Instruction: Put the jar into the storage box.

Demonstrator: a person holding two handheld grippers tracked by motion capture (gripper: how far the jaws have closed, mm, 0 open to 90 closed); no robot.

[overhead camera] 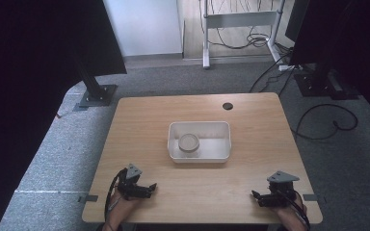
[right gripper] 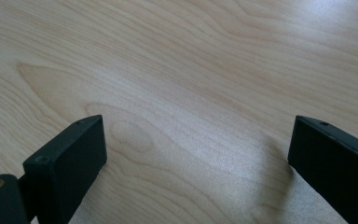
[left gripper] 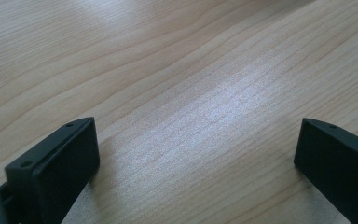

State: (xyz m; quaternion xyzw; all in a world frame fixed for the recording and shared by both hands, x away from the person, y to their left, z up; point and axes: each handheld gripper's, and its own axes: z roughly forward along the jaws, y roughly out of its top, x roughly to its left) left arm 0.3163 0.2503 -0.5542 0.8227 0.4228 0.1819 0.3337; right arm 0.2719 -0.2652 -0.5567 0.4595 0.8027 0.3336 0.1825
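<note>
A white rectangular tray (overhead camera: 224, 132) sits at the middle of the wooden table (overhead camera: 139, 125), with a round beige-topped container (overhead camera: 189, 143) inside its left part. My left gripper (overhead camera: 150, 188) rests near the front left edge, pointing right, held by a hand. My right gripper (overhead camera: 256, 197) rests near the front right edge, pointing left. In the left gripper view the left gripper (left gripper: 196, 154) stands open over bare wood. In the right gripper view the right gripper (right gripper: 198, 149) is also open, with nothing between its jaws.
A dark round cable hole (overhead camera: 227, 106) lies near the table's far edge. Beyond the table are grey carpet, black stand bases (overhead camera: 96, 94), loose cables (overhead camera: 327, 125) and a white desk frame (overhead camera: 241, 21).
</note>
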